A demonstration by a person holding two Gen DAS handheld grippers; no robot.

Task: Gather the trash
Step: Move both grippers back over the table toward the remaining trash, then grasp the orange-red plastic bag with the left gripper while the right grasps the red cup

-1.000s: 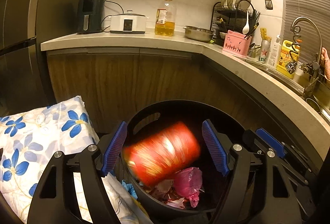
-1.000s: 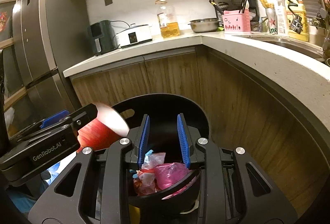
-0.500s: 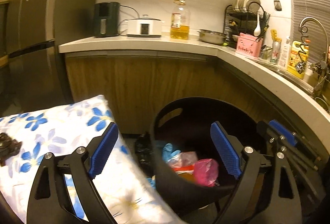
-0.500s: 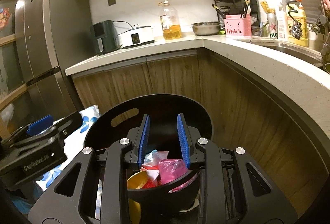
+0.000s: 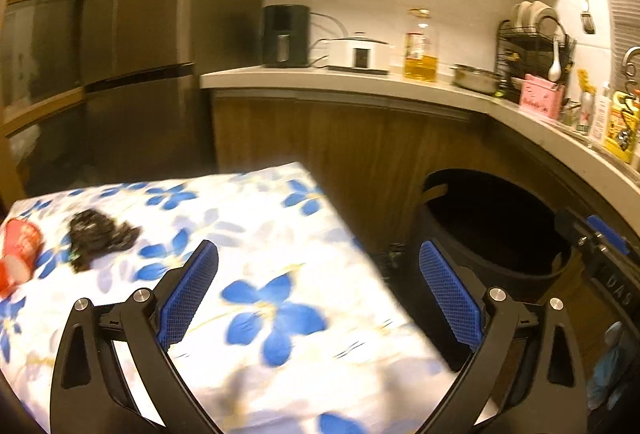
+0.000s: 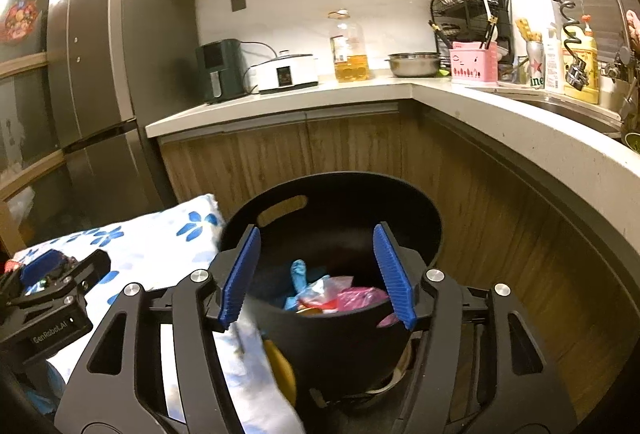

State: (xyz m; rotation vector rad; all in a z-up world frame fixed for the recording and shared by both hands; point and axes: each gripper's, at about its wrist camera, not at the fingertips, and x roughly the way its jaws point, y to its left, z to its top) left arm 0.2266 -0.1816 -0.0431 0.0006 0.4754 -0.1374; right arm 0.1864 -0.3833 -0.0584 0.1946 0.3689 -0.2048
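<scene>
Fridge: seen upright to the left of the bin, past the end of the counter.
Table cloth: a white cloth with blue flowers, spread just left of the bin; much more of it is seen by the left camera than a second ago, when the bin filled that view.
Bin: a black bin with a handle slot, standing against the wooden cabinet doors under the counter; in the left view it is now off to the right.
Left gripper: held low over the cloth, left of the bin and tilted slightly downward; the jaws are spread wide and have just been opening, with nothing between them. The red can gripped a second ago is gone from them.
Right gripper: pointed at the bin from just in front, above its near rim; the jaws are apart and have just been opening, with nothing clamped.
Trash in bin: pink, blue and clear bags lying at the bottom.
Black crumpled scrap: lying on the cloth, well left of the bin.
Red cup: lying at the far left edge of the cloth, just beside the scrap.
</scene>
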